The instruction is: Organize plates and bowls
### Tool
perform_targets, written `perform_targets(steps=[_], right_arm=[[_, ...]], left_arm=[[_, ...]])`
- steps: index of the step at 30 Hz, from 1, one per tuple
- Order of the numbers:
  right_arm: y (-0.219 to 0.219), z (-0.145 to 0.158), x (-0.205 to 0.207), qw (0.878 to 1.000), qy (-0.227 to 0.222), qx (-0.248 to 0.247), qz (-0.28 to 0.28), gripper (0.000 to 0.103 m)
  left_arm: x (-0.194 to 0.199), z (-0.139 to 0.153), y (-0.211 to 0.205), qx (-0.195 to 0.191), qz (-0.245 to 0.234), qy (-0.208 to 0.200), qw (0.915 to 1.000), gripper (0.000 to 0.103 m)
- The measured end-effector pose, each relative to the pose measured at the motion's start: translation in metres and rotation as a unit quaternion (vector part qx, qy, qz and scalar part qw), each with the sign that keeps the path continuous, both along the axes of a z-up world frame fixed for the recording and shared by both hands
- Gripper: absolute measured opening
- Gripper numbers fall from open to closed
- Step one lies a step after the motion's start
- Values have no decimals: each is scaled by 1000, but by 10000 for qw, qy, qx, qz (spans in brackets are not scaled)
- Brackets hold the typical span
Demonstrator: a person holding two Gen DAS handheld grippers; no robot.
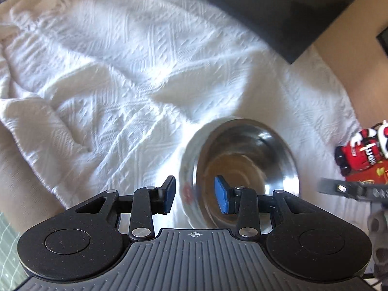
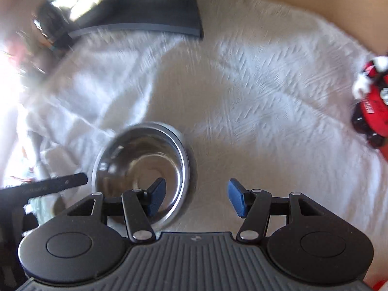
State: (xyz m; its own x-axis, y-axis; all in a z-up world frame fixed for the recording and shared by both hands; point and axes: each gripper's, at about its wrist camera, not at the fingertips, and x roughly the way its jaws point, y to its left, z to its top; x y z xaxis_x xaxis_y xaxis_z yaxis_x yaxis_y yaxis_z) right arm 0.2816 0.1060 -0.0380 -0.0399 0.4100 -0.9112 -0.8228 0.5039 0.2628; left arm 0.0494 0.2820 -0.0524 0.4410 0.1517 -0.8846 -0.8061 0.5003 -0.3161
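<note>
one steel bowl on white cloth

Bright daylight floods the white cloth, soft shadows in its folds. Glare blows out the right wrist view's left edge (nothing readable there), motion blur smears the cloth's weave. Steel bowl throws highlights; fisheye bends every edge.

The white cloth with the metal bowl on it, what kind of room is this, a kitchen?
Probably a home table or desk set up for practice, not clearly a kitchen. A rumpled white textured cloth covers it, one steel bowl sits on top, and a red toy car lies at the cloth's edge.
</note>
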Motion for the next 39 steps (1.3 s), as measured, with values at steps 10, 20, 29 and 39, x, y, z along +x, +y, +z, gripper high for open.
perform_targets(steps=[10,20,29,39], right_arm=[[68,-71,-12,9948,150,-998,97,51],[44,-66,-12,9944,420,-969,76,46],[29,-63,-8,9940,504,-970,-28,46],[-30,27,-14,9983,-87,568,-126,46]], left_arm=[[14,-48,8,-338,-366,108,9987,41],[31,-48,-12,-285,-615,340,9971,56],[34,-47,-21,-498,-694,427,9954,53],[27,40,-41,376,-1020,-93,9940,40]])
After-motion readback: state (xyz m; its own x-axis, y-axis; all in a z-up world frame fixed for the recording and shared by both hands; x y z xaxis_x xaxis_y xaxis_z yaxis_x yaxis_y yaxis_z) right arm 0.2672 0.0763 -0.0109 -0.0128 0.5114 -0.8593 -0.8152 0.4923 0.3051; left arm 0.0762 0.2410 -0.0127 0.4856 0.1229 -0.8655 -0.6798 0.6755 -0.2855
